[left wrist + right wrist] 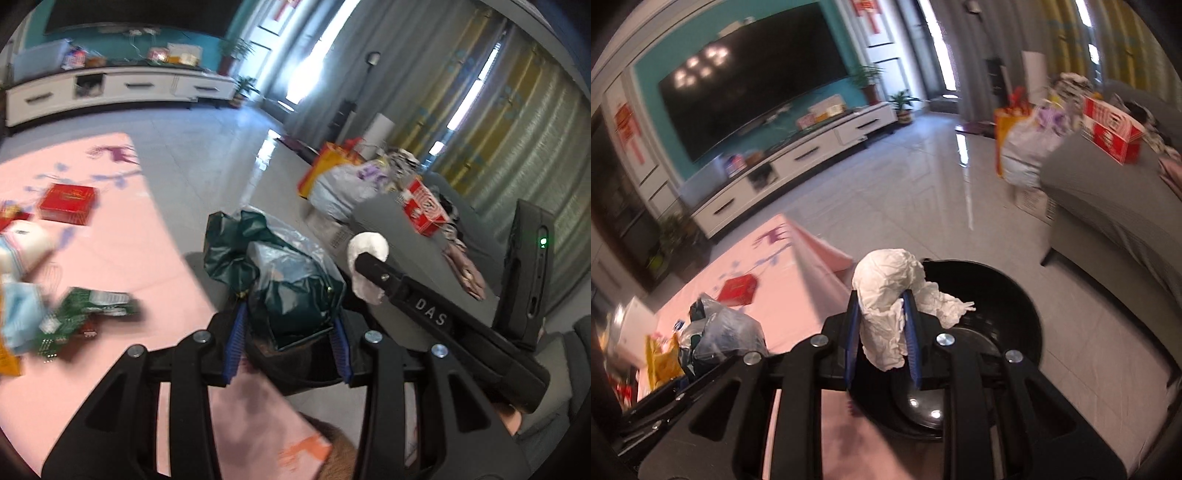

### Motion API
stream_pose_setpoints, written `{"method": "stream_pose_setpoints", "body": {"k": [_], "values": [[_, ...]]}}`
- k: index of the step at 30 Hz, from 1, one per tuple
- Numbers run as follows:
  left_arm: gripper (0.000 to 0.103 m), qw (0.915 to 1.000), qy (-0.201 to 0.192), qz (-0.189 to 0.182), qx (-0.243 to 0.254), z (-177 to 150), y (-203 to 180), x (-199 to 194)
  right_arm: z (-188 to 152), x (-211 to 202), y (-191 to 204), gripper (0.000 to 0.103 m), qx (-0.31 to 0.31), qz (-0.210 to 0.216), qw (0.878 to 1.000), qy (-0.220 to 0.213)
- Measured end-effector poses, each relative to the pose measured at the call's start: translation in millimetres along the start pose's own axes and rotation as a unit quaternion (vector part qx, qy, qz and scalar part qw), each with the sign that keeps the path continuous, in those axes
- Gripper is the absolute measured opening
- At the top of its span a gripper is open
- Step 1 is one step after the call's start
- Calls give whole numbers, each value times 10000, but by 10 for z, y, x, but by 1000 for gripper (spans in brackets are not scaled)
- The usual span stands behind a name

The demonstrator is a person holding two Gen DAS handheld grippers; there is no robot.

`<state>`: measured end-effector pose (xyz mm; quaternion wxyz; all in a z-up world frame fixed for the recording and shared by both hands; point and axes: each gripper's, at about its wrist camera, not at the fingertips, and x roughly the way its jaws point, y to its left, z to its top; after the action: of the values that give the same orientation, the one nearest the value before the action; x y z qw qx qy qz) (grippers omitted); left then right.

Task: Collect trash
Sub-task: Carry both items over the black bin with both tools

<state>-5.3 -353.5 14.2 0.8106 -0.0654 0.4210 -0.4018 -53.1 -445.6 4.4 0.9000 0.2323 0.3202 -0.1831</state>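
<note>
Trash is in both grippers. The right gripper (881, 332) pinches a scrunched white paper ball (886, 295) between its blue pads, over the round black bin (1008, 295) that sits on the floor beside the pink table (798, 295). The paper looks very light and soft, so I think it will squash, not break, and a pinch across its fat middle should hold it. A loose tail sticks out to one side and could snag on the rim. The left gripper (288, 332) is closed on a crinkly bundle of dark green and clear plastic bags (280, 273). That bundle looks light too, but slippery and floppy, so I would grab where the plastic is bunched thick. More scraps lie on the pink table, like a green wrapper (92, 310) and a red box (68, 203). The table edge is right next to the bin, so there is little room on that side. Toward the grey sofa (1108, 206) the shiny floor is wide open.
</note>
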Motion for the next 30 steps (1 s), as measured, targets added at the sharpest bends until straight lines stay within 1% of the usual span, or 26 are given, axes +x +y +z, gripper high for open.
{"method": "stream_pose_setpoints", "body": {"k": [2, 3, 6, 9, 12, 17, 21, 23, 27, 30], "values": [[41, 9997, 149, -192, 18, 0, -29, 147, 3, 26, -94, 23, 128, -55, 9999, 26], [41, 9995, 222, -225, 43, -6, -37, 216, -2, 37, -171, 23, 238, -77, 9997, 52], [41, 9988, 435, -184, 131, -30, -119, 461, -5, 94, -329, 23, 445, -143, 9988, 135], [41, 9970, 664, -389, 26, -66, -117, 591, -26, 181, -492, 23, 621, -365, 9971, 262], [41, 9959, 817, -390, -78, -97, -91, 735, -18, 238, -568, 23, 727, -420, 9959, 325], [41, 9944, 962, -428, -54, -150, -86, 813, -29, 291, -608, 23, 787, -426, 9952, 389], [41, 9933, 1073, -429, -2, -157, -112, 867, -22, 342, -615, 23, 756, -557, 9946, 435], [41, 9924, 1159, -410, 17, -155, -121, 912, -19, 363, -621, 23, 767, -566, 9944, 461], [41, 9903, 1287, -515, 35, -184, -122, 965, -20, 399, -661, 23, 805, -630, 9934, 520], [41, 9899, 1335, -488, 14, -186, -150, 1027, -27, 431, -692, 23, 869, -660, 9924, 575]]}}
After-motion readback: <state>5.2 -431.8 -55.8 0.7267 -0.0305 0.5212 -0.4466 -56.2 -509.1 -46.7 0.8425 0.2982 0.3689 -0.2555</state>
